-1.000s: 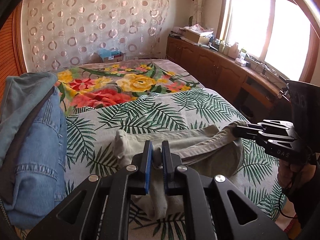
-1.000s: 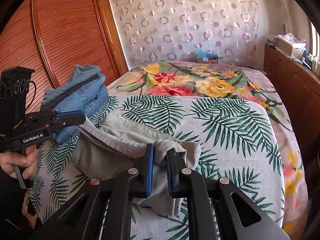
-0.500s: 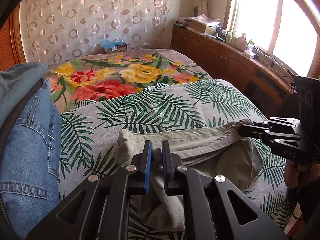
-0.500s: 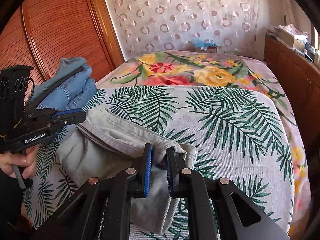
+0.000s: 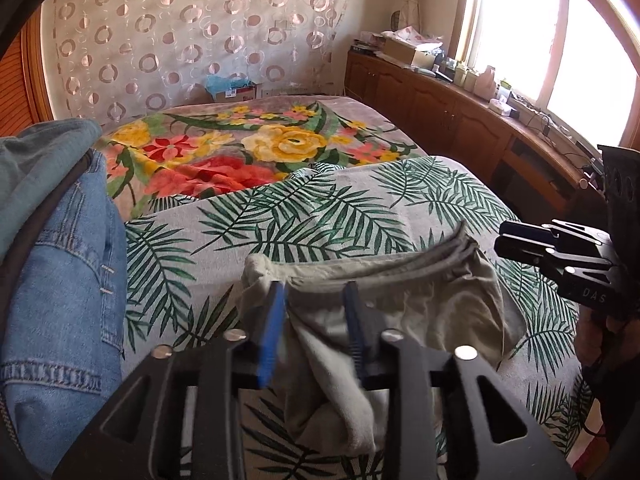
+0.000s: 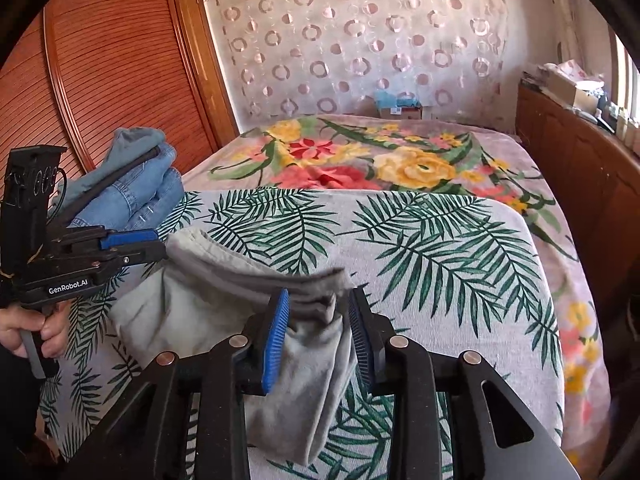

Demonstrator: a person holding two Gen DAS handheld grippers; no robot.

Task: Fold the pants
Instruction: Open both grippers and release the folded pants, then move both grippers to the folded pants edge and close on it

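Note:
Grey-green pants (image 5: 400,300) lie folded across the palm-leaf sheet (image 5: 320,208), waistband edge toward the far side. My left gripper (image 5: 314,296) stands over their left end; its jaws are opening and the cloth hangs loose between the blue pads. My right gripper (image 6: 319,300) is at the pants' (image 6: 208,292) right end, jaws also opening, a fold slack between the pads. Each wrist view catches the other tool: the right gripper (image 5: 500,240) at the right edge, the left gripper (image 6: 162,245) at the left with a hand on its handle.
A stack of folded blue jeans (image 5: 60,280) sits on the bed's left side, close to the left gripper. A floral blanket (image 5: 260,148) covers the far half of the bed. Wooden cabinets (image 5: 460,120) run along the right, a slatted wardrobe door (image 6: 100,80) on the left.
Both grippers were shut on the pants' folded ends; now both pairs of jaws have spread and the cloth has slackened onto the sheet. The left gripper has sunk slightly.

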